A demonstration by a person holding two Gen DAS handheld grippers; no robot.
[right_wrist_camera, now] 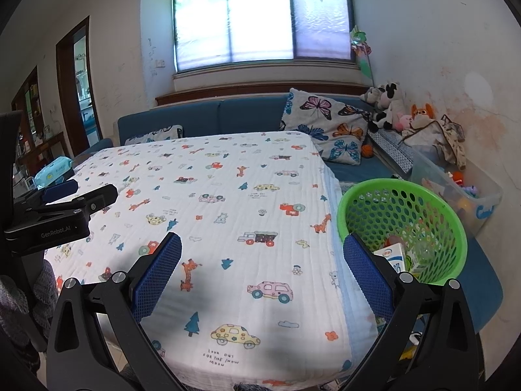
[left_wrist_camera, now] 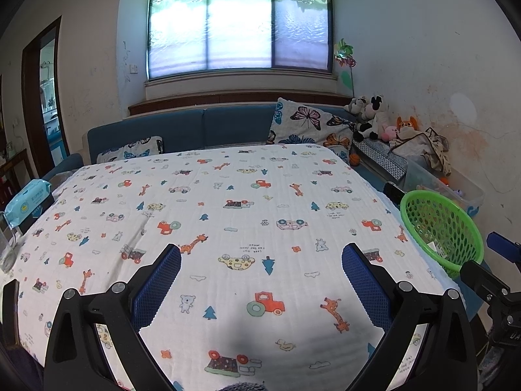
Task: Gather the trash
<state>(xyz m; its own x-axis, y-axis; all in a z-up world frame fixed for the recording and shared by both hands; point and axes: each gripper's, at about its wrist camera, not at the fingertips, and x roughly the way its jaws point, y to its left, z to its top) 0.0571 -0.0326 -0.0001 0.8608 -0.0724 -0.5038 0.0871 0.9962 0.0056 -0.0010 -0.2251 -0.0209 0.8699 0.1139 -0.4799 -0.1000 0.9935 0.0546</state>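
Observation:
A green perforated basket (right_wrist_camera: 403, 208) stands off the table's right edge, holding a white and blue milk carton (right_wrist_camera: 395, 257) and other bits of trash. The left wrist view shows the same basket (left_wrist_camera: 439, 224) at the far right. My left gripper (left_wrist_camera: 260, 270) hovers open over the cartoon-printed tablecloth (left_wrist_camera: 228, 211) with nothing between its blue pads. My right gripper (right_wrist_camera: 262, 260) is open too, empty, over the cloth's right side with its right finger (right_wrist_camera: 368, 277) in front of the basket. The left gripper (right_wrist_camera: 65, 202) also appears at the left in the right wrist view.
A pack of wet wipes (left_wrist_camera: 27, 200) lies at the table's left edge, with a clear glass (left_wrist_camera: 6, 251) near it. Behind the table runs a blue sofa (left_wrist_camera: 202, 127) with butterfly pillows (left_wrist_camera: 309, 123). Plush toys (left_wrist_camera: 374, 117) and a clear storage bin (right_wrist_camera: 462, 192) sit to the right.

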